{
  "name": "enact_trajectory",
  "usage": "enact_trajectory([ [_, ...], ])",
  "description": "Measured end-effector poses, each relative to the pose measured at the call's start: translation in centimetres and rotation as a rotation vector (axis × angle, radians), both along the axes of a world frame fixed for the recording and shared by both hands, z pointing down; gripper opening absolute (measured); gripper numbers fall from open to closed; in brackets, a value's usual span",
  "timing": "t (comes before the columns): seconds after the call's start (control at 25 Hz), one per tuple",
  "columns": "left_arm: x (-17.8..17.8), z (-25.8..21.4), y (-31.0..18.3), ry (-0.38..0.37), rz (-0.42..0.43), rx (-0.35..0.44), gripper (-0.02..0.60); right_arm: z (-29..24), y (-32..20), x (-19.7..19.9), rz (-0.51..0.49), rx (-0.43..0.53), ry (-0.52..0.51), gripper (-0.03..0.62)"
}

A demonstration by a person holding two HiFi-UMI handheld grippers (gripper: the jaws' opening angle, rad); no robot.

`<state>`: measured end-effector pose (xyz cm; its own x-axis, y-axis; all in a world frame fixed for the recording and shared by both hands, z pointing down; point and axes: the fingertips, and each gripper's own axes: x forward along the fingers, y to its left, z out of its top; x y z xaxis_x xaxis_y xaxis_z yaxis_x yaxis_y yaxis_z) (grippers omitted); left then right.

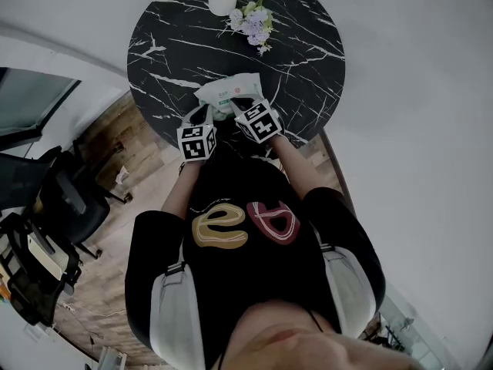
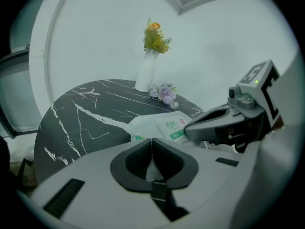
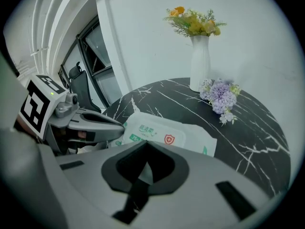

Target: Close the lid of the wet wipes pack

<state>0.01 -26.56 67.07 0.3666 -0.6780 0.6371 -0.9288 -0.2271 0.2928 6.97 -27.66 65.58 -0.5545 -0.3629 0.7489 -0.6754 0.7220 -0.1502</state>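
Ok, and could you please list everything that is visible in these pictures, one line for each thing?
table: 1, black marble with white veins, round, in the middle
vase: 1, white, at the table's far edge
vase flowers: 1 bunch, yellow and orange, in the vase
loose flowers: 1 bunch, purple, lying on the table beside the vase
pack: 1, white with a green label, at the table's near edge
chair: 1, black, on the floor left of the table
floor: brown wood, beneath the table
shirt: 1, black with a print, on the person
left gripper: 1, grey, jaws together, at the pack's near edge
right gripper: 1, grey, jaws together, at the pack's near edge
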Motion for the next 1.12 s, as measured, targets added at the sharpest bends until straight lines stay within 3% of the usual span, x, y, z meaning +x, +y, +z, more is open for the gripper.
enact_trajectory([
  [0.88, 0.0, -0.2, 0.1, -0.001, 0.03, -0.002, 0.021, -0.1, -0.1, 0.2, 0.134, -0.016, -0.066, 0.012],
  [1.12, -1.0, -2.2, 0.0, 0.033, 0.025, 0.063, 0.021, -1.4, 0.3, -0.4, 0.17, -0.041, -0.156, 0.107],
])
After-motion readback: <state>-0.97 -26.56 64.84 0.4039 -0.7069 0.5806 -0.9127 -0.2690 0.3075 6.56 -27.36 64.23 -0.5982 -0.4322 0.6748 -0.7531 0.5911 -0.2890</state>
